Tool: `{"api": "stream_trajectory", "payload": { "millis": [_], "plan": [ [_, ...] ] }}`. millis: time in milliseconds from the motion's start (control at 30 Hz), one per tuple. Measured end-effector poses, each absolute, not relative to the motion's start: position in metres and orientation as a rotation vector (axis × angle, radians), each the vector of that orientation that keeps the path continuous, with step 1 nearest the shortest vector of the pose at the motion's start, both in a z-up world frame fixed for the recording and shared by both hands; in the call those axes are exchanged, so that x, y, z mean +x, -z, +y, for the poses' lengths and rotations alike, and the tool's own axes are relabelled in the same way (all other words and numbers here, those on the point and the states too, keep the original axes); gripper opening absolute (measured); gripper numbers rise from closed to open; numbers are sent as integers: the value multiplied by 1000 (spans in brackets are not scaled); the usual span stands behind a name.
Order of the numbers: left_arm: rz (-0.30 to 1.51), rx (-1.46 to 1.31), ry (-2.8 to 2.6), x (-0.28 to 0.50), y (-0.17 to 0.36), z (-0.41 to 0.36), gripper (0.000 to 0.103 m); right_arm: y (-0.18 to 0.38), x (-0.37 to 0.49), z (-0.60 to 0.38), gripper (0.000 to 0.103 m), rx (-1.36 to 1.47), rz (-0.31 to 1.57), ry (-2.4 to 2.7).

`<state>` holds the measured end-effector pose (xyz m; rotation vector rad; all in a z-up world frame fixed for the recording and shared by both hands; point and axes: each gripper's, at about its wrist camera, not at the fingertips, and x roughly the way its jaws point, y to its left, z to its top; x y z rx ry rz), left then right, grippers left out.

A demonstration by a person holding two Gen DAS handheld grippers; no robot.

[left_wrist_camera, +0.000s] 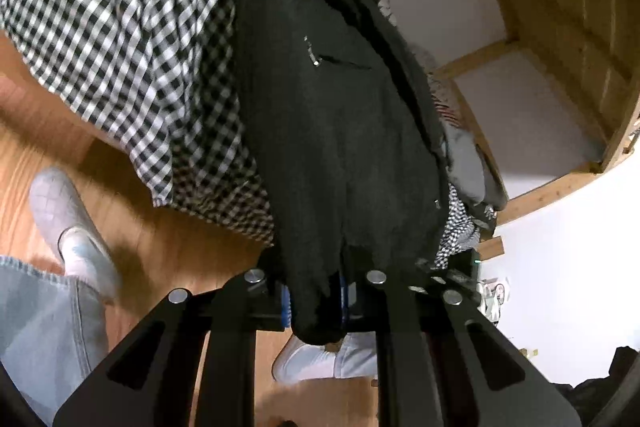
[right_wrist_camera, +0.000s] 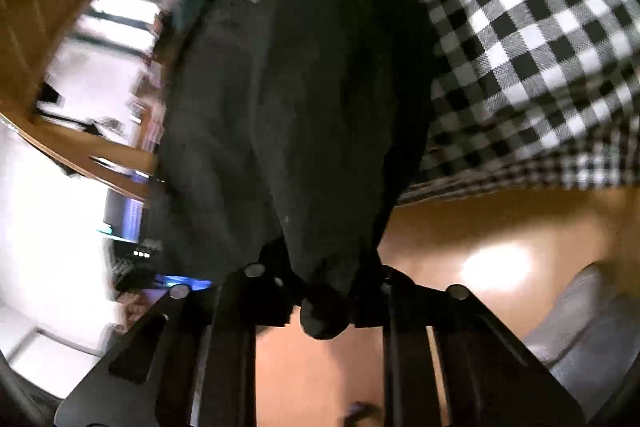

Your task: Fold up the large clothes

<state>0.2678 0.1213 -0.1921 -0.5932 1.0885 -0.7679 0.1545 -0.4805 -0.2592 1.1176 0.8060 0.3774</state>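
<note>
A black garment [left_wrist_camera: 336,115] with a small zipped pocket hangs over the edge of a surface covered by a black-and-white checked cloth [left_wrist_camera: 120,27]. My left gripper [left_wrist_camera: 316,303] is shut on the garment's lower edge, and a bunch of black fabric bulges out below the fingers. In the right wrist view the same black garment [right_wrist_camera: 288,99] fills the middle beside the checked cloth [right_wrist_camera: 528,39]. My right gripper [right_wrist_camera: 324,303] is shut on another bunch of its hem, with a knot of fabric poking out beneath the jaws.
Wooden floor [left_wrist_camera: 152,251] lies below. A person's feet in pale slippers [left_wrist_camera: 72,223] and jeans [left_wrist_camera: 44,331] stand at the left. A wooden frame with white panels [left_wrist_camera: 532,115] lies on the right. More clothes [left_wrist_camera: 468,171] are piled beside the black garment.
</note>
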Motion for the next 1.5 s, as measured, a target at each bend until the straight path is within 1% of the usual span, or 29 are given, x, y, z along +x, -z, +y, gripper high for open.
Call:
{"api": "stream_trajectory", "payload": {
  "millis": [100, 133, 200, 233, 267, 300, 333, 367, 400, 433, 467, 500, 533, 567, 633, 700, 867, 967, 1033, 1100, 1200, 1500],
  "plan": [
    [1117, -595, 773, 270, 202, 107, 14, 250, 141, -486, 17, 1234, 664, -509],
    [1133, -599, 769, 269, 209, 104, 14, 246, 143, -484, 18, 1189, 670, -503],
    [1146, -594, 760, 269, 219, 99, 16, 245, 152, -477, 30, 1069, 731, -419],
    [1149, -597, 755, 271, 224, 97, 19, 248, 161, -472, 63, 1026, 763, -387],
    [1153, -592, 737, 274, 228, 96, 22, 254, 171, -466, 99, 997, 793, -331],
    [1161, -580, 717, 277, 234, 92, 33, 262, 177, -464, 100, 1012, 777, -284],
    [1166, -571, 702, 281, 238, 89, 47, 269, 181, -465, 100, 1046, 756, -276],
    [1166, -558, 669, 287, 244, 87, 53, 278, 186, -465, 93, 1092, 742, -275],
    [1156, -562, 651, 291, 247, 85, 56, 282, 189, -466, 81, 1112, 745, -265],
    [1155, -588, 643, 295, 250, 84, 56, 284, 189, -469, 60, 1119, 756, -249],
    [1152, -606, 655, 296, 250, 84, 54, 283, 187, -470, 45, 1125, 756, -266],
    [1130, -610, 677, 294, 246, 84, 25, 280, 186, -470, 39, 1128, 756, -282],
    [1120, -588, 695, 291, 240, 83, 17, 274, 183, -469, 31, 1130, 753, -303],
    [1121, -579, 701, 288, 236, 84, 17, 266, 179, -468, 25, 1133, 739, -334],
    [1131, -591, 716, 282, 228, 86, 15, 253, 168, -473, 21, 1169, 685, -409],
    [1139, -603, 734, 277, 219, 91, 15, 241, 152, -480, 18, 1208, 615, -453],
    [1143, -648, 766, 261, 196, 109, 15, 216, 123, -486, 16, 1222, 563, -459],
    [1113, -679, 812, 251, 179, 114, 14, 207, 101, -508, 16, 1232, 539, -456],
    [1068, -708, 836, 248, 164, 118, 14, 192, 95, -518, 16, 1247, 520, -447],
    [1045, -704, 838, 251, 153, 119, 14, 166, 100, -516, 16, 1214, 506, -435],
    [1007, -720, 852, 258, 136, 118, 14, 146, 109, -516, 16, 1201, 478, -439],
    [904, -726, 883, 303, 91, 103, 14, 97, 164, -530, 16, 1174, 414, -493]
  ]
}}
